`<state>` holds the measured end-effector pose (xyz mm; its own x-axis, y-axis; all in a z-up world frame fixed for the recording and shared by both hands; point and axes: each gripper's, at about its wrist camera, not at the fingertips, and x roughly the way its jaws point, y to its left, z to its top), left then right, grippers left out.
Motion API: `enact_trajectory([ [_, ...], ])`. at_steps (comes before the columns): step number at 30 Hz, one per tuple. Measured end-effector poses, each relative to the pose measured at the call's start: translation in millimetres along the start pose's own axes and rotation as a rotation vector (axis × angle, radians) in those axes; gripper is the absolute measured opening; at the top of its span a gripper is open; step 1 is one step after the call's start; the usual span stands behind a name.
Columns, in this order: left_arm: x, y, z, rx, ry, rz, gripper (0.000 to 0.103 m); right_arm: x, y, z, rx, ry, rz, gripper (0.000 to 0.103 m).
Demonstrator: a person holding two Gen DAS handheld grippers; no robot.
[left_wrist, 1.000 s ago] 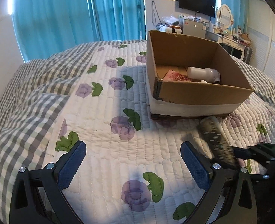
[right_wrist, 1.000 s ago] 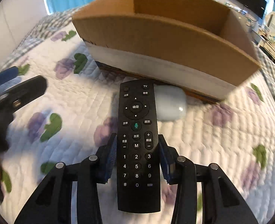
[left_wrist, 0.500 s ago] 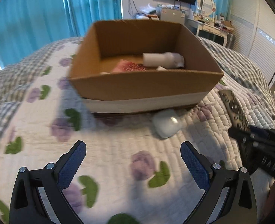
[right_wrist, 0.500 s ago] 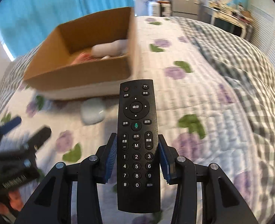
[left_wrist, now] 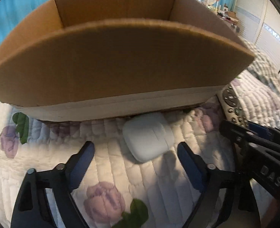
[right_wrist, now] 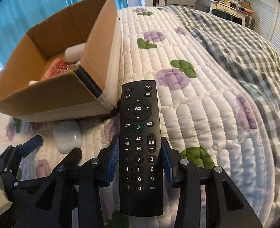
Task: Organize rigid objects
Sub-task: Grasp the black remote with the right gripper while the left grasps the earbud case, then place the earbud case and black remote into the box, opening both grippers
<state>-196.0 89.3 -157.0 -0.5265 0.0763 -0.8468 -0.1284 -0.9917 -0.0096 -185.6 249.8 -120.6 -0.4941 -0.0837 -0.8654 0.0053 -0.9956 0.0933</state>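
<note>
The right gripper [right_wrist: 139, 159] clamps the rigid, light remote [right_wrist: 140, 142] at its keypad sides; the left gripper [left_wrist: 136, 157], spread, faces the smooth white case [left_wrist: 148, 136].

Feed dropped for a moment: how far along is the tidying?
Done: a white bottle and a red item lie in the cardboard box. In hand: right gripper clamps the remote. Left: the white case on the quilt, ahead of the open left gripper.
</note>
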Motion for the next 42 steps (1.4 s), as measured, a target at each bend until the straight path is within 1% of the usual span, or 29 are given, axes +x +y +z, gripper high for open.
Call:
enact_trajectory([
  [3,6.2,-5.3,1.1,-0.003,-0.017,0.021,0.08,2.6,-1.4,1.1,0.01,0.002,0.004,0.041],
  [4,6.8,-8.2,2.2,-0.004,-0.027,0.027,0.076,2.3,-1.2,1.5,0.012,0.001,0.006,0.041],
  [5,6.9,-9.7,2.6,-0.006,-0.028,0.026,0.068,2.2,-0.5,1.8,0.012,0.0,0.006,0.041],
  [6,6.5,-12.3,2.5,-0.002,-0.029,0.026,0.065,2.6,-0.1,2.4,0.011,-0.001,0.005,0.041],
  [7,4.0,-15.2,1.1,0.007,-0.036,0.03,0.058,2.1,0.6,2.5,0.013,-0.003,0.005,0.041],
  [8,0.7,-16.7,-1.0,0.017,-0.041,0.033,0.058,1.3,0.8,2.6,0.014,-0.005,0.006,0.041],
  [11,-7.2,-13.5,-6.9,0.005,-0.024,-0.01,0.058,-2.6,0.5,-1.4,0.016,-0.009,0.003,0.041],
  [15,-28.9,-9.9,-18.2,0.014,-0.035,-0.014,0.058,-12.0,-1.7,-7.1,0.021,-0.028,0.001,0.041],
  [22,-84.7,0.8,-40.6,0.02,-0.074,-0.017,0.058,-43.0,-3.6,-16.5,0.033,-0.07,-0.023,0.041],
  [25,-106.1,14.0,-39.8,0.023,-0.099,-0.03,0.058,-58.9,-2.4,-18.6,0.02,-0.085,-0.03,0.041],
  [28,-118.8,19.8,-34.2,0.01,-0.115,-0.041,0.058,-78.0,-1.7,-19.4,0.015,-0.113,-0.03,0.041],
  [29,-118.9,13.4,-21.8,0.006,-0.12,-0.043,0.058,-83.7,-1.6,-19.0,0.011,-0.121,-0.027,0.041],
  [32,-138.2,14.6,-12.3,-0.004,-0.153,-0.044,0.058,-105.7,3.5,-15.3,-0.013,-0.154,-0.031,0.041],
  [34,-153.1,16.8,-6.3,0.005,-0.184,-0.02,0.058,-122.6,8.5,-10.2,-0.031,-0.183,-0.021,0.041],
  [36,-170.9,18.5,-1.1,0.024,-0.228,-0.006,0.058,-139.3,16.7,-1.2,-0.059,-0.216,-0.001,0.041],
  [40,-197.6,24.5,11.2,0.036,-0.283,-0.01,0.058,-164.7,40.9,17.9,-0.159,-0.275,-0.003,0.041],
  [42,-205.6,26.8,19.2,0.047,-0.302,-0.006,0.058,-173.4,52.0,31.5,-0.196,-0.297,0.03,0.041],
])
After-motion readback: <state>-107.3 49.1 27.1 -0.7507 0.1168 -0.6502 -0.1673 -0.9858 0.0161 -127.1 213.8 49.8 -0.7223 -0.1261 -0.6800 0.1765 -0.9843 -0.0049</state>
